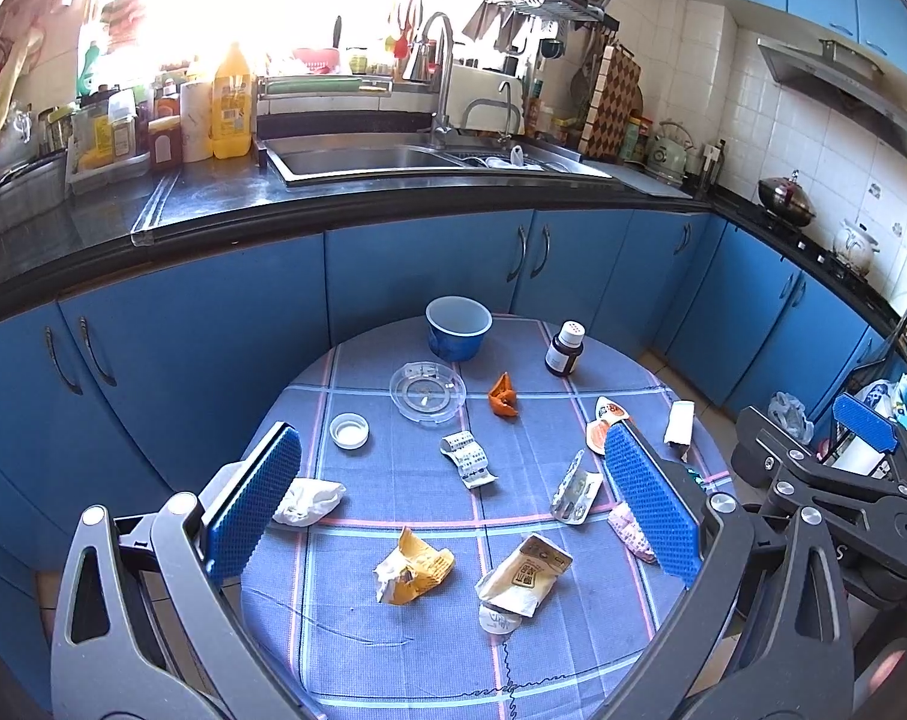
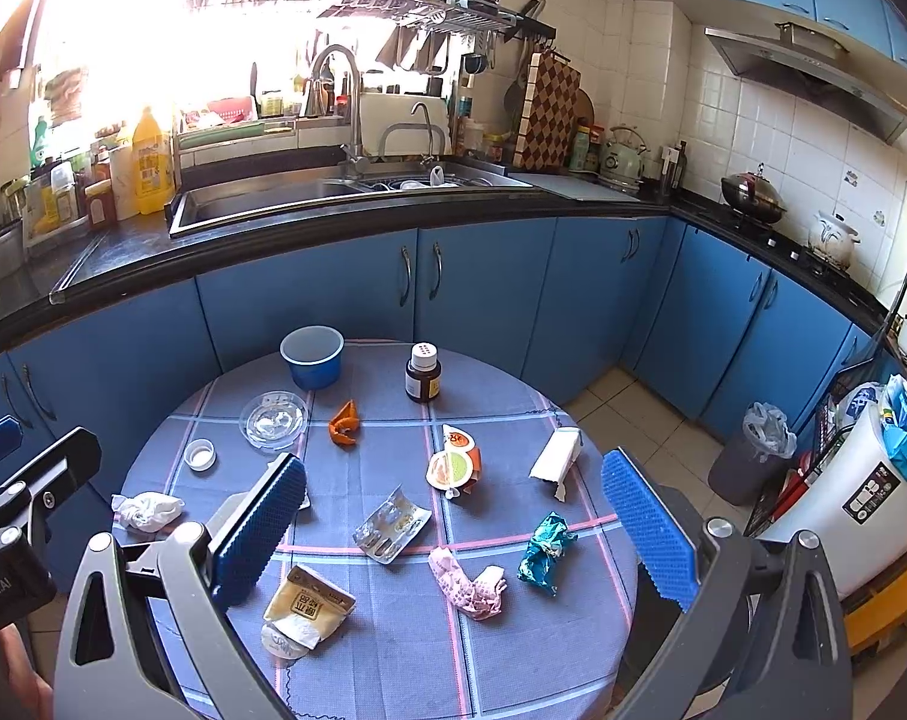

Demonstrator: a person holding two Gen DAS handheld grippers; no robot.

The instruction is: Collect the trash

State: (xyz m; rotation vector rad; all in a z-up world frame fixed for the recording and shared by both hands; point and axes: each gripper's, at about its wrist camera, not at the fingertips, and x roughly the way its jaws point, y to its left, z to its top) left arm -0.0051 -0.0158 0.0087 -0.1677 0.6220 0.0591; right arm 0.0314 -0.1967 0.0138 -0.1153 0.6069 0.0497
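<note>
Trash lies scattered over a round table with a blue plaid cloth (image 1: 393, 648). The left wrist view shows a white tissue (image 1: 309, 500), a yellow wrapper (image 1: 414, 564), a beige packet (image 1: 522, 576), a printed paper strip (image 1: 468, 457) and a blister pack (image 1: 575, 489). In the right wrist view a pink wrapper (image 2: 468, 585), a teal foil wrapper (image 2: 546, 552), a round peel-off lid (image 2: 453, 462) and a white packet (image 2: 558, 453) lie near the right gripper. My left gripper (image 1: 450, 444) and right gripper (image 2: 453, 468) both hover above the table, open and holding nothing.
A blue cup (image 1: 458, 327), a brown bottle (image 1: 564, 348), a clear dish (image 1: 427, 391), a white cap (image 1: 349, 430) and an orange scrap (image 1: 503, 397) sit at the far side. A grey bin with a bag (image 2: 753, 456) stands on the floor to the right. Blue cabinets (image 1: 423, 276) lie behind.
</note>
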